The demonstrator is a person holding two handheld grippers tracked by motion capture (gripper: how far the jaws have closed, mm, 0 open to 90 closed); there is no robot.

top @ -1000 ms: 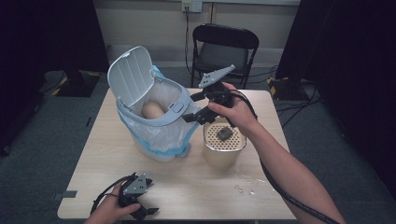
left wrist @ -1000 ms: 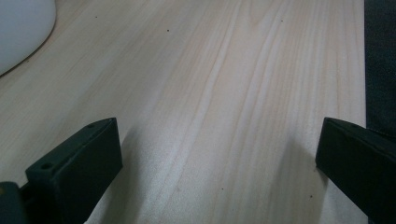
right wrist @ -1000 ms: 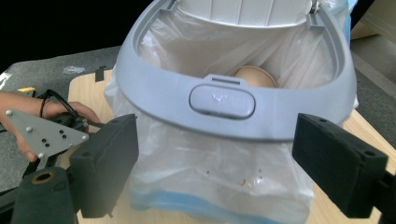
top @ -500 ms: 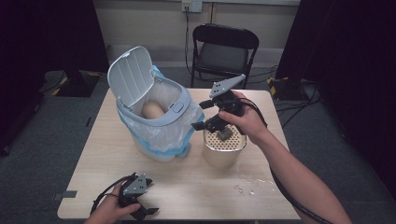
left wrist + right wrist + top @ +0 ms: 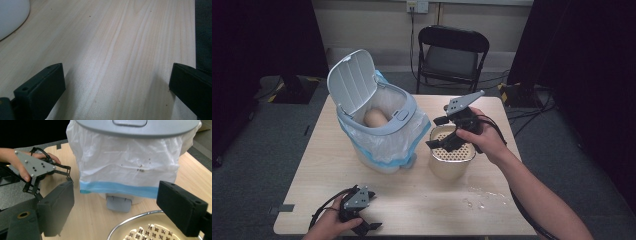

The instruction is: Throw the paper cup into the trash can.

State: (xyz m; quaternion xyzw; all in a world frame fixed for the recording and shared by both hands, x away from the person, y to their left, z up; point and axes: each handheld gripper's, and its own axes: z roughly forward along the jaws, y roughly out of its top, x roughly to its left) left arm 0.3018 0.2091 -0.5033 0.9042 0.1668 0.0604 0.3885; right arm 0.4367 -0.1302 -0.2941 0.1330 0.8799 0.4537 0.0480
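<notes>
A small grey-white bin (image 5: 387,131) stands on the table with its lid (image 5: 352,82) up and a white, blue-banded bag (image 5: 130,162) lining it. A tan rounded object (image 5: 374,117) lies inside. To its right stands a beige container (image 5: 451,162) with a metal rim and a perforated insert (image 5: 150,232). My right gripper (image 5: 437,133) hovers over that container's near-left rim, open and empty (image 5: 117,195), facing the bin's pedal (image 5: 118,203). My left gripper (image 5: 369,220) rests by the table's front-left edge, open (image 5: 116,75) on bare wood.
A small wet patch of droplets (image 5: 482,197) lies on the table right of the container. A black folding chair (image 5: 452,55) stands behind the table. Dark floor surrounds the table edge (image 5: 412,232). The bin's white base (image 5: 10,15) shows ahead of the left gripper.
My right gripper has moved right and down, from beside the bin's rim to above the beige container, jaws unchanged. The left gripper has stayed put.
</notes>
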